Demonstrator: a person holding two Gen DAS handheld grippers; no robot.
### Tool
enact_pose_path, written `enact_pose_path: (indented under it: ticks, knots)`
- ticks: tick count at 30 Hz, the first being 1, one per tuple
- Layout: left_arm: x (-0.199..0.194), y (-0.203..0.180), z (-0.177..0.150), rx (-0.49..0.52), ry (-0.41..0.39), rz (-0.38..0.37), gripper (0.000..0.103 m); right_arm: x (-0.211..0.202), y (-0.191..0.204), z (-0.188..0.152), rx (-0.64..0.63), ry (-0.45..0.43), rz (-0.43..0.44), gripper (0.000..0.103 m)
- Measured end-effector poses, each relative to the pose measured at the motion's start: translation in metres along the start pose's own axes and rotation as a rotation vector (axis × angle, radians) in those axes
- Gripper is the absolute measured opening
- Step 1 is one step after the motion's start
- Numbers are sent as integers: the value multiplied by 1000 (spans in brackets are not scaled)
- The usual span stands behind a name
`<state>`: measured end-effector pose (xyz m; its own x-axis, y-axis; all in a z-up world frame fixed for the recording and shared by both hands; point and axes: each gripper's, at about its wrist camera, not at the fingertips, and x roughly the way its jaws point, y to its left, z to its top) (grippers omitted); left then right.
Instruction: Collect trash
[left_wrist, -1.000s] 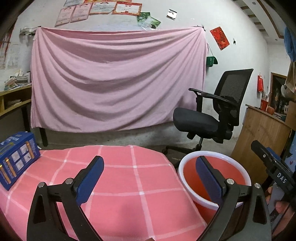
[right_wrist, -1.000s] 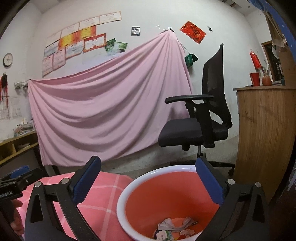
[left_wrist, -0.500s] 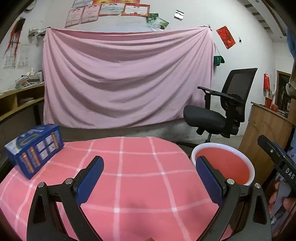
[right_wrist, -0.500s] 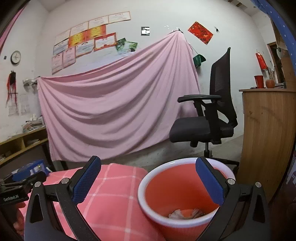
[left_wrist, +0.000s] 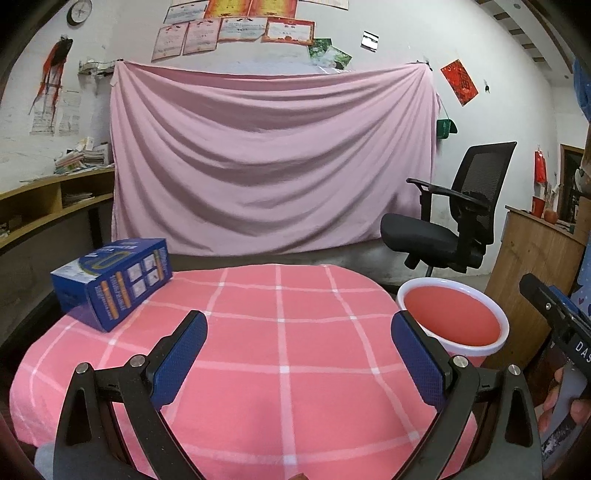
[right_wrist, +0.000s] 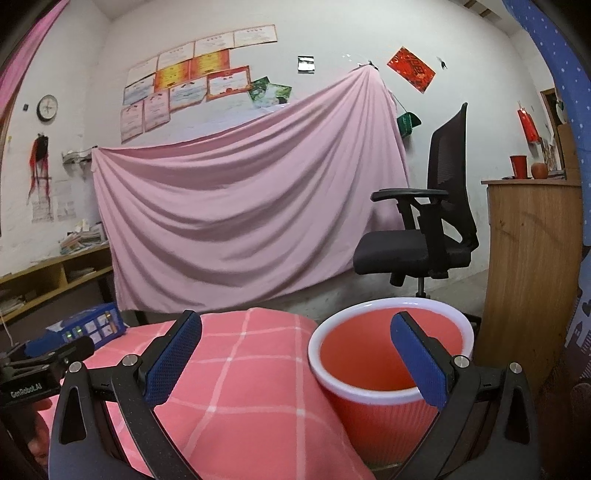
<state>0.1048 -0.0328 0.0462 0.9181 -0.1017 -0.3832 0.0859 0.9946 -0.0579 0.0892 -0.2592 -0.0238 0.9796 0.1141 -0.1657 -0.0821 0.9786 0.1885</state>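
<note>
Red bin contents hidden behind rim.

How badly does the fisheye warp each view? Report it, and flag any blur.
Left wrist: the checked tablecloth bulges into a dome and dark vignette fills the corners. Right wrist: the wooden counter bows outward near the edge. Both look sharp, evenly lit, without glare.

"GenRobot.AI" stands in white on the black body of the left claw; "DAS" shows on the right claw.
</note>
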Motion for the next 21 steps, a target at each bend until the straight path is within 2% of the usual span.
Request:
enact_pose_path:
  ticks: [8,21]
  knots:
    - [-16,9,-16,-11,-3,15,98,-20,13,-13,-43,-10,-10,103]
    - [-16,11,-21,-8,-12,24,98,-19,19,-24,-99,-1,-23,103]
